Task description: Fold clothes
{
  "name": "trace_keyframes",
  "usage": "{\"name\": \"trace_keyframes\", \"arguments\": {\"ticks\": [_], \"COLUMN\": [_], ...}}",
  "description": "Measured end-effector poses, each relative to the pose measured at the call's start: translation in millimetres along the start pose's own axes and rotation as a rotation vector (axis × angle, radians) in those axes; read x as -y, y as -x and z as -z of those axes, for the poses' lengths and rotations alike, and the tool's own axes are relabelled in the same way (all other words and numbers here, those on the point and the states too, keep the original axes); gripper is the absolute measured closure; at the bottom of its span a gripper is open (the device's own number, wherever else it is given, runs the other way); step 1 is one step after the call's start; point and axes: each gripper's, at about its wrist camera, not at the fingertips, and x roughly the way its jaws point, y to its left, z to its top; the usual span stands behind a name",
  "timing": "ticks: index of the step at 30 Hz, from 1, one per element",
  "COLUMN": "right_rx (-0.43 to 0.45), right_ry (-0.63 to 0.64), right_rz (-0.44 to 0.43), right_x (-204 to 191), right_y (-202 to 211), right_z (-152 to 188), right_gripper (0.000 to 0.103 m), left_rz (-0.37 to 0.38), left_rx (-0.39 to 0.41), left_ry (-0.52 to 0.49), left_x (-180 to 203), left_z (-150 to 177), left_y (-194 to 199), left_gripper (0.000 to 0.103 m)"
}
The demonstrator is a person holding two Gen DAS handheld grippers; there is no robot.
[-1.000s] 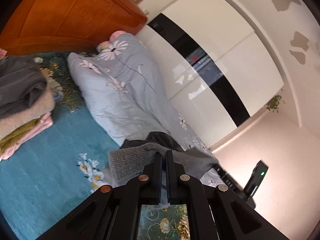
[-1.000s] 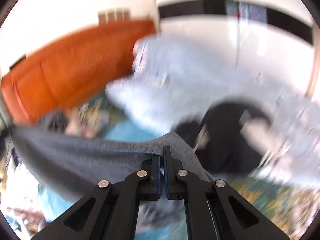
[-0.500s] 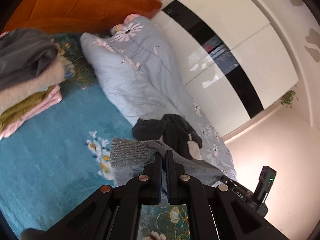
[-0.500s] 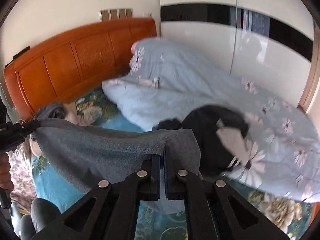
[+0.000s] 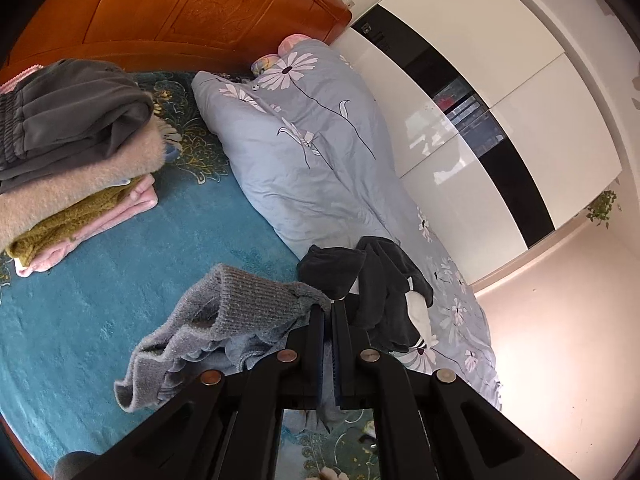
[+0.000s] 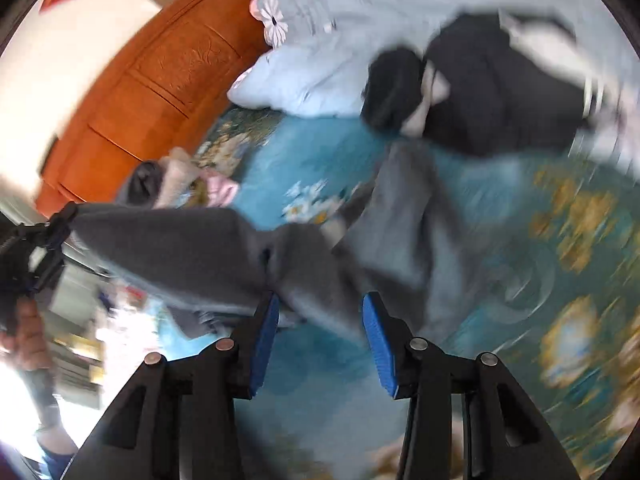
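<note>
On the teal bed [image 5: 100, 280] near its foot edge, our gray sweater [image 5: 224, 312] lies stretched from the left gripper [image 5: 329, 312], clamped on its corner, toward the right gripper [image 6: 320, 312], whose jaws have just opened, cloth loose between them.

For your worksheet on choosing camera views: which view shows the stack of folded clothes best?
The left wrist view: the stack sits sharp and large by the headboard, each layer distinct. The right wrist view shows it only small and motion-blurred.

One grey sweater [image 5: 240, 312], one black garment [image 5: 380, 280], one folded stack [image 5: 76, 160], one duvet [image 5: 304, 152]
</note>
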Motion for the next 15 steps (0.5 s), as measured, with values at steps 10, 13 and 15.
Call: {"name": "trace_keyframes", "arguments": {"ticks": [10, 13, 15], "right_rx": [-0.041, -0.032, -0.032], "right_ry": [-0.585, -0.659, -0.702], "right_rz": [-0.425, -0.472, -0.484], "right_x": [33, 31, 29], "right_y": [-105, -123, -128], "right_z": [30, 31, 32], "right_gripper": [0.053, 0.053, 0.053], "left_rz": [-0.011, -0.002, -0.001], "left_rx": [0.025, 0.044, 0.057], "left_ry": [-0.040, -0.043, -0.048], "left_x": [9, 11, 12], "left_z": [-3, -5, -7], "left_y": [23, 33, 41], "left_gripper": [0.100, 0.100, 0.100]}}
